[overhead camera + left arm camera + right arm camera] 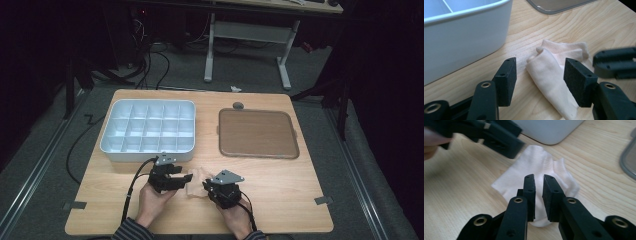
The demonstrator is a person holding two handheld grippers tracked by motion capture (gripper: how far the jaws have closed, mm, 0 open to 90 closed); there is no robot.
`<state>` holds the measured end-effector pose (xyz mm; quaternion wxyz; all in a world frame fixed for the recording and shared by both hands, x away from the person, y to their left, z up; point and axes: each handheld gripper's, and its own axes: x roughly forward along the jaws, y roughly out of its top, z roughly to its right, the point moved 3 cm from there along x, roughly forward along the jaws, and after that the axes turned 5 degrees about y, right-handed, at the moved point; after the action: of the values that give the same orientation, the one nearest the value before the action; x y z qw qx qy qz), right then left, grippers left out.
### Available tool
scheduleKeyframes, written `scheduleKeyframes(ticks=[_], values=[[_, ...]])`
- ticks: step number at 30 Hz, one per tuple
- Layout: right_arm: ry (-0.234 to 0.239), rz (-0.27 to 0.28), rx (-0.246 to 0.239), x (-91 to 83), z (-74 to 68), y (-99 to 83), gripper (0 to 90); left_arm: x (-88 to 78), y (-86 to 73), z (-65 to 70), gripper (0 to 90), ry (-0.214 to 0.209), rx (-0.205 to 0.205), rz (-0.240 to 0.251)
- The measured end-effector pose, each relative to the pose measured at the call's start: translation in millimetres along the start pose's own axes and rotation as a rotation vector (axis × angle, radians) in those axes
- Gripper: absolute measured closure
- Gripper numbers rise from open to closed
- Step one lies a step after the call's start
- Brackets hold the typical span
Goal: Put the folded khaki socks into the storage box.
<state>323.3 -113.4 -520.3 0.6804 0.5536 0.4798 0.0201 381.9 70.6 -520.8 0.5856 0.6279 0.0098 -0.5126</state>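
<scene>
1. Lying crumpled on the wooden table (280, 185), lower centre of the high view: a pale cloth (196, 181); it sits between the two grippers, just below the front wall of the compartment box (148, 151).
2. Left gripper (539, 81): jaws spread wide, w/ the cloth's folded ridge in the gap; pads not pressing it, so released; in the high view it's at lower centre-left, held by the left hand (152, 200).
3. Right gripper (538, 197): jaws nearly together, narrow slit left; hovering over the cloth's near edge; can't tell if any fabric is pinched; no clear grasp.
4. Right gripper view: cloth at frame centre, other gripper at upper left, over the cloth's far end.
5. Brown tray (258, 133): upper right of the table; well apart from the cloth.
</scene>
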Motion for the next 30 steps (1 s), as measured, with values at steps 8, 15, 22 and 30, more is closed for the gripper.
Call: scheduleKeyframes(ticks=[8, 15, 22, 30], values=[[0.031, -0.026, -0.003, 15.1, -12.3, -1.4, 83.4, 16.2, 2.7, -7.4, 45.8, -0.021, -0.048, -0.030], [0.023, -0.039, -0.003, 23.9, -14.6, -3.1, 83.5, 22.5, 1.1, -9.1, 44.0, -0.031, -0.076, -0.061], [0.021, -0.061, -0.009, 29.0, -14.6, -9.8, 83.7, 28.5, -2.5, -7.2, 46.2, -0.045, -0.084, -0.070], [0.022, -0.062, -0.022, 29.2, -15.9, -12.2, 84.6, 27.8, -8.0, -7.6, 49.9, -0.047, -0.095, -0.064]])
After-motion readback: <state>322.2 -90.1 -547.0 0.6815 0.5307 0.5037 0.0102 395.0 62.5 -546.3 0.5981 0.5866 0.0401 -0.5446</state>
